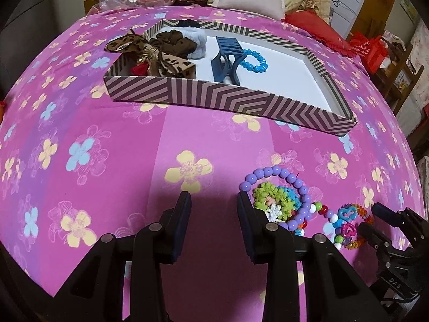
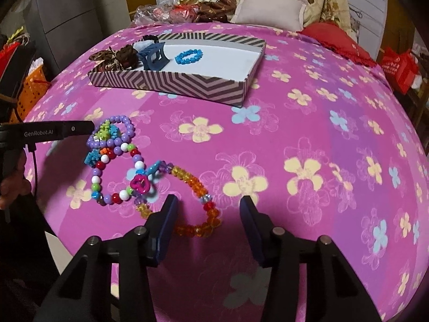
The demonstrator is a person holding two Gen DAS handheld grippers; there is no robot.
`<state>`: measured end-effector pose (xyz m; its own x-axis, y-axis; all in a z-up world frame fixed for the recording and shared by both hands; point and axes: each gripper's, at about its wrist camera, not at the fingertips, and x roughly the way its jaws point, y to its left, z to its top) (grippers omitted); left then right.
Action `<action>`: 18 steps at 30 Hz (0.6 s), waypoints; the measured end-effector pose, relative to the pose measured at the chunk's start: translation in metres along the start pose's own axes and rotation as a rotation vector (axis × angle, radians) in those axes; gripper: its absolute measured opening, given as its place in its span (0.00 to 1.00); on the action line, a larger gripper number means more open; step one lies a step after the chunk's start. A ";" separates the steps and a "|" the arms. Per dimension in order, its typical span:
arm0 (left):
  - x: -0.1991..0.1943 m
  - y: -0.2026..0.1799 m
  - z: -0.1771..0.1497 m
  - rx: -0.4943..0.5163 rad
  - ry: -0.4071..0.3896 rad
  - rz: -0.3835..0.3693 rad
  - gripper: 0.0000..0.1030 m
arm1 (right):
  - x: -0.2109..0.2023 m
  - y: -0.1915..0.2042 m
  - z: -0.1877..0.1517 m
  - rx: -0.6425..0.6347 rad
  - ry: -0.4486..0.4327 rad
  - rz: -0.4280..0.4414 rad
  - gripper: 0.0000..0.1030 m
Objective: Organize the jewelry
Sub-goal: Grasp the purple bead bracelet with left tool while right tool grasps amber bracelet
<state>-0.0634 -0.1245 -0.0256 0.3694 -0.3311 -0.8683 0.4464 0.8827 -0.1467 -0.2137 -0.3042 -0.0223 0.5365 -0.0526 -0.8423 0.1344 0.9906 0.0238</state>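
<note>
Two claws hang over a bed (image 2: 295, 123) spread with a pink sheet printed in yellow and blue flowers. The left claw (image 1: 214, 201), low in the left wrist view, stands with its two dark pads apart and nothing but bare sheet between them; its right pad sits just beside a purple round-bead bracelet (image 1: 281, 187). The right claw (image 2: 207, 206), low in the right wrist view, also has its pads apart, and part of an orange and red faceted-bead bracelet (image 2: 199, 214) lies between them, nearer the left pad, with neither pad pressing on it that I can see.

Loose on the sheet, left of centre in the right wrist view, I count four beaded loops tangled together: the purple one, the orange one, a mixed string of white, red, green and blue round beads (image 2: 107, 185), and a looped piece with a blue and a magenta heart charm (image 2: 140, 183). A fuzzy green, blue and white knitted piece (image 1: 270, 201) lies inside the purple loop.

Higher up sits one shallow cardboard tray with brown-and-cream chevron stripes (image 1: 228, 98). Inside it are one bright blue bead bracelet (image 1: 254, 60), one dark blue plastic claw hair clip (image 1: 228, 59), one leopard-print bow (image 1: 161, 56), one brown scrunchie (image 1: 174, 40) and one pale blue fluffy band (image 1: 197, 43); a black item behind them is too hidden to name.
</note>
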 end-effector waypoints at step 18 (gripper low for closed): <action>0.008 -0.015 0.000 0.086 0.000 -0.018 0.11 | 0.002 0.003 0.000 -0.085 -0.042 -0.004 0.27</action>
<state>-0.0667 -0.1401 -0.0304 0.3607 -0.3471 -0.8657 0.5216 0.8445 -0.1212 -0.2123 -0.3016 -0.0239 0.5711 -0.0601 -0.8186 0.0668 0.9974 -0.0267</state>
